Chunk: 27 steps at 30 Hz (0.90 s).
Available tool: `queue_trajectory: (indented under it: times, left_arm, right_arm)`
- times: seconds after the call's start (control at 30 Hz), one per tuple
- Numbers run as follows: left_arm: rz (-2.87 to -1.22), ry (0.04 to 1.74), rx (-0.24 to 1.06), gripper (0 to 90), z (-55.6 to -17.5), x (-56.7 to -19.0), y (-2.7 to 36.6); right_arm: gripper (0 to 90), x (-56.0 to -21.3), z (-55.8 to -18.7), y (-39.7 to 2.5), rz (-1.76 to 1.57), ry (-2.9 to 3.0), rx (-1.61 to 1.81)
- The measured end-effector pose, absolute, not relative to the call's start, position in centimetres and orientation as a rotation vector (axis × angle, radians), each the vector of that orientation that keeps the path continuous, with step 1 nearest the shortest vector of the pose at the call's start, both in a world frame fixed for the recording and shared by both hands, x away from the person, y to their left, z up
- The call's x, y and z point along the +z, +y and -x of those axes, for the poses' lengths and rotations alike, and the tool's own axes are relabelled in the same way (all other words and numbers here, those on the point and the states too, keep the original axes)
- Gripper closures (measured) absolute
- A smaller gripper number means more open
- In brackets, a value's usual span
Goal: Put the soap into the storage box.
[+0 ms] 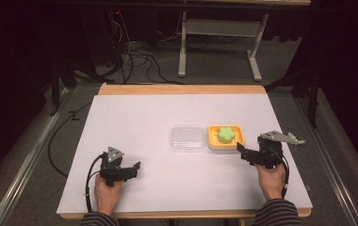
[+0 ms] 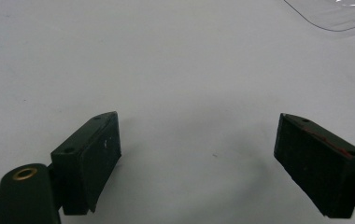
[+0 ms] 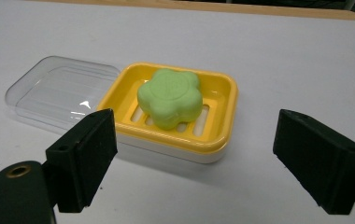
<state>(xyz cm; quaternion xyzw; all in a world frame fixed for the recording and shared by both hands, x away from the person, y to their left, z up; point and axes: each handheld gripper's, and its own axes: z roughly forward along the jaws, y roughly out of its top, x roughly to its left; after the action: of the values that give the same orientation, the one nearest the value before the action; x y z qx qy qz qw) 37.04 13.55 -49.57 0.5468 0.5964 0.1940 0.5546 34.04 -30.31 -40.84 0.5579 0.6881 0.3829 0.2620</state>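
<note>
Behind the desk the room is dark, with grey floor, a tangle of black cables and the white legs of another table at the back. The desk itself has a white sheet over nearly all of it, just a strip of wood showing along the far edge, and most of that white is bare.

Middle-right of the desk sits a yellow soap dish on a white base, slotted bottom, with a green flower-shaped soap lying in it. Right up against its left side is a clear plastic lid, flat on the sheet, looks like touching or as good as.

The left gripper is down at the near-left part of the desk, held in the person's left hand, well apart from the lid. Its jaws are spread wide with nothing between them but white sheet; a corner of the lid peeks in at the top right of the left gripper view.

The right gripper sits just beside the dish's near-right corner, in the right hand. Jaws wide apart too, gripping nothing, dish and soap straight ahead of them with nothing in the way.
</note>
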Motion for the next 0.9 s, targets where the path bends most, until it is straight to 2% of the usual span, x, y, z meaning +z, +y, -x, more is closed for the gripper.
queue_trajectory:
  times: [0.9]
  left_arm:
    - [-1.295,1.409,0.46,15.4,-37.0,-49.6,13.5]
  right_arm:
    - [14.1,-42.9,-31.2,-30.1,-1.507,1.88,1.11]
